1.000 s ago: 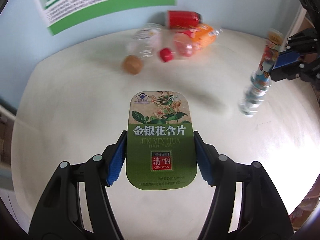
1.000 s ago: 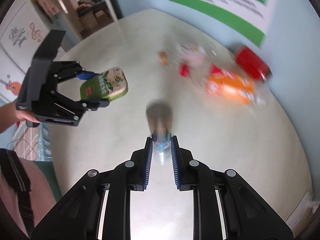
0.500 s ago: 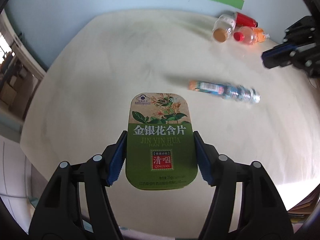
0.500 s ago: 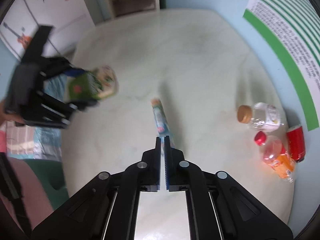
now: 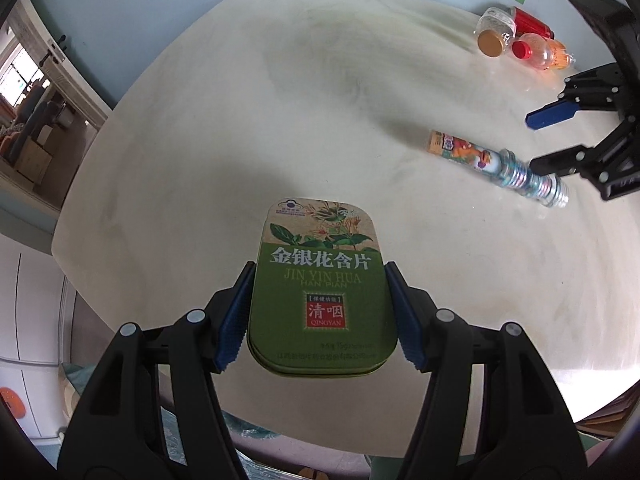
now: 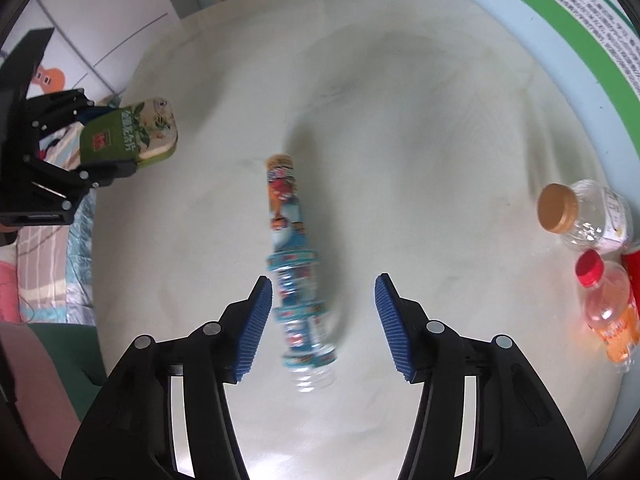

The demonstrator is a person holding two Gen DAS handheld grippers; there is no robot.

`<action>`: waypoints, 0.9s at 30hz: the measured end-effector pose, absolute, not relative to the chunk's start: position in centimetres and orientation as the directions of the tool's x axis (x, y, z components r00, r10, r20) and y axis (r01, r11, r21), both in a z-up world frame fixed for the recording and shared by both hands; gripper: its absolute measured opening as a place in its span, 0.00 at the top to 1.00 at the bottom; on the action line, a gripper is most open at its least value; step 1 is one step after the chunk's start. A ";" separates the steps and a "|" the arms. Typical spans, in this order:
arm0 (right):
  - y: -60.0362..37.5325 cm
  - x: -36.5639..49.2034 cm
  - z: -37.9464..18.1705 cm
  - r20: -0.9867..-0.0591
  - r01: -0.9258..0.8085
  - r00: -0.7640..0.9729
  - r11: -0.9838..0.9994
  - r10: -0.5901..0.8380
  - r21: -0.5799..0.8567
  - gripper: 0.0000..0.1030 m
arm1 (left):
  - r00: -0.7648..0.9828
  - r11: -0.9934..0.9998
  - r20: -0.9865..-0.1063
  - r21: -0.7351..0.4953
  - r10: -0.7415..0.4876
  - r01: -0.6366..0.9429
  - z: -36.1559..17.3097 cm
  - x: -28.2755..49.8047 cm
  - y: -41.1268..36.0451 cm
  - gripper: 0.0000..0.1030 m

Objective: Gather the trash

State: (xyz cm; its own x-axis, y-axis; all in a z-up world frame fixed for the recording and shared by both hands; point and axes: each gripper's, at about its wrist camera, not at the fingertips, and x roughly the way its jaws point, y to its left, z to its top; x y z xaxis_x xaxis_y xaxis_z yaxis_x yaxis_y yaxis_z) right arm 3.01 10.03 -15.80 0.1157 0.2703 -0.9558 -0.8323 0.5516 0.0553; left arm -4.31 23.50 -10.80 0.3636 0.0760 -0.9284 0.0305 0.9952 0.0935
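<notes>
My left gripper [image 5: 320,316] is shut on a green lozenge tin [image 5: 322,292] and holds it above the near edge of the pale round table [image 5: 280,120]. The tin also shows in the right wrist view [image 6: 130,134]. My right gripper [image 6: 324,320] is open; a crushed clear bottle with a colourful label [image 6: 294,256] lies on the table between its fingers, nearer the left one. The bottle [image 5: 496,166] and the right gripper [image 5: 560,136] also show in the left wrist view.
A clear bottle with a gold cap [image 6: 584,216], an orange drink bottle with a red cap [image 6: 608,312] and a red can [image 5: 532,26] lie by the blue wall. A green-bordered poster [image 6: 580,16] hangs there. Bedding [image 6: 52,248] lies beyond the table's left edge.
The right gripper let go of the crushed bottle, which now lies flat on the table, then closed and opened wide around it. The left gripper kept hold of the tin and swung left.
</notes>
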 end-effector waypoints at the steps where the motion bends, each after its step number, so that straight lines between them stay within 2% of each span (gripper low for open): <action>1: 10.1 3.1 -16.1 -0.957 -0.835 0.112 0.548 0.269 0.056 0.42 | 0.358 0.995 -0.930 0.096 0.079 0.030 -11.3 -4.2 23.1 0.42; 4: 10.6 3.3 -17.2 -0.954 -0.843 0.078 0.530 0.289 0.091 0.36 | 0.343 0.994 -0.935 0.105 0.089 0.028 -12.0 -3.1 22.5 0.42; 7: 11.2 2.9 -18.2 -0.953 -0.850 0.050 0.514 0.300 0.117 0.34 | 0.334 0.995 -0.938 0.100 0.089 0.016 -12.5 -2.6 22.5 0.42; 12: 13.3 1.1 -19.1 -0.951 -0.895 0.085 0.442 0.297 0.058 0.30 | 0.310 0.995 -0.946 0.094 0.094 -0.013 -13.5 -1.8 22.6 0.42; 13: 13.5 0.9 -19.2 -0.950 -0.902 0.094 0.428 0.298 0.045 0.32 | 0.306 0.995 -0.947 0.095 0.095 -0.015 -13.7 -1.8 22.6 0.42; 14: 13.8 0.5 -19.1 -0.947 -0.909 0.105 0.416 0.304 0.033 0.40 | 0.302 0.995 -0.949 0.094 0.095 -0.015 -13.8 -1.7 22.6 0.42; 15: 14.0 0.4 -19.0 -0.946 -0.913 0.108 0.408 0.307 0.028 0.53 | 0.297 0.995 -0.950 0.095 0.095 -0.013 -14.0 -1.6 22.5 0.42; 16: 14.1 0.4 -18.9 -0.946 -0.912 0.112 0.410 0.305 0.024 0.63 | 0.296 0.995 -0.950 0.097 0.096 -0.010 -14.0 -1.6 22.5 0.42; 17: 14.2 0.4 -18.9 -0.948 -0.907 0.110 0.420 0.299 0.027 0.67 | 0.297 0.995 -0.950 0.098 0.096 -0.008 -14.0 -1.6 22.6 0.42; 22: 13.7 1.4 -17.9 -0.942 -0.886 0.080 0.457 0.325 0.082 0.67 | 0.314 0.994 -0.944 0.109 0.104 -0.001 -13.3 -1.5 22.7 0.42; 27: 13.2 2.4 -14.6 -0.921 -0.874 0.080 0.471 0.380 0.118 0.67 | 0.353 0.993 -0.929 0.114 0.110 -0.009 -11.8 -2.2 23.5 0.42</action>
State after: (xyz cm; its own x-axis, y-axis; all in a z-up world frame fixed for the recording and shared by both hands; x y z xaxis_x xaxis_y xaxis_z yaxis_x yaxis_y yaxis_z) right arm 2.44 13.24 -14.64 0.0803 0.3805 -0.9213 -0.8740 0.4713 0.1184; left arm -2.21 23.46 -11.80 0.3528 0.1099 -0.9292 -0.0085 0.9934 0.1143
